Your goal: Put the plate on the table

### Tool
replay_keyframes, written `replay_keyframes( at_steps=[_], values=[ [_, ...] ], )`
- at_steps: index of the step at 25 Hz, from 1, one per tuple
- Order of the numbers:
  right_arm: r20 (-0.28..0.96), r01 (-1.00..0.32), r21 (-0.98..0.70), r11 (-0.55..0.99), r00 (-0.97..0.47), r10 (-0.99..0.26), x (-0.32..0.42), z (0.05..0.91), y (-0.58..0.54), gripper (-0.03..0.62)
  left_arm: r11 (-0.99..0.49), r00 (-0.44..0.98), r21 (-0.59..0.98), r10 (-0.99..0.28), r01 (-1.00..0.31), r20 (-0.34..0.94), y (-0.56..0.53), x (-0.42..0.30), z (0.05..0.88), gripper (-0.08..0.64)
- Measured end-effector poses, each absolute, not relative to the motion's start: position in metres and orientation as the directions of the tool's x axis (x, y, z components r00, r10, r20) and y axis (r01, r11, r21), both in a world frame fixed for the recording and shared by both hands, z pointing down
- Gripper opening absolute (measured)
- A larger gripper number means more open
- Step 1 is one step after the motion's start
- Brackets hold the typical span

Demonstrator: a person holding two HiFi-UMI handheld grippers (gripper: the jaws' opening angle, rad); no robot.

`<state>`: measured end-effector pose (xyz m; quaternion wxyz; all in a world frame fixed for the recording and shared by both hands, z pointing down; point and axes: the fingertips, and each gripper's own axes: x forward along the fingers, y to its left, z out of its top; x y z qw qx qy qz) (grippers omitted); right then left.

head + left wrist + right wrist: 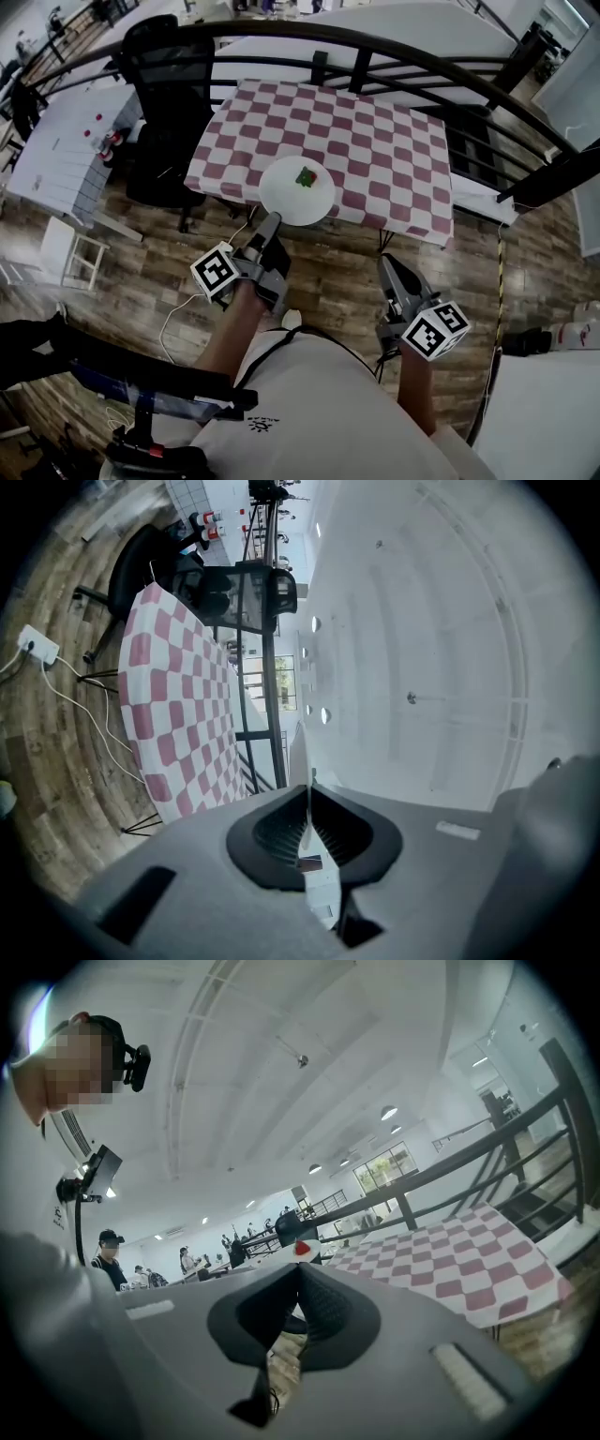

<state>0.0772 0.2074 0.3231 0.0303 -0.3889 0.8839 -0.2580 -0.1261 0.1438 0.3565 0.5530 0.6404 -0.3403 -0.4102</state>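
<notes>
The left gripper (269, 225) is clamped on the plate (297, 192) at its 6 o'clock rim, over the table's (375, 141) near edge. The right gripper (388, 265), at the plate's 4 o'clock, has its jaws together on nothing.

The small red and green thing (307, 176) on the plate (296, 190) is too small to name. The left tongs (271, 221) cover the near rim of the plate, and in the left gripper view the plate (317, 864) shows only as a thin white edge between the jaws, the rest hidden behind them.
</notes>
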Motion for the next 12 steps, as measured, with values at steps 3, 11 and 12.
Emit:
replay_keyframes(
  at_steps=[3, 11, 12],
  values=[
    [0.154, -0.679, -0.477, 0.559, -0.690, -0.707, 0.067, 0.325, 0.195, 0.008, -0.154, 0.433, 0.988, -0.889, 0.026, -0.150, 0.130, -0.137, 0.361, 0.020],
    [0.170, -0.677, -0.469, 0.567, -0.700, -0.694, 0.038, 0.328, 0.173, 0.008, -0.145, 0.432, 0.989, -0.891, 0.029, -0.143, 0.109, -0.163, 0.370, 0.020],
    [0.171, -0.675, -0.469, 0.569, -0.702, -0.691, 0.036, 0.328, 0.170, 0.008, -0.144, 0.430, 0.989, -0.892, 0.030, -0.143, 0.107, -0.166, 0.371, 0.020]
  ],
)
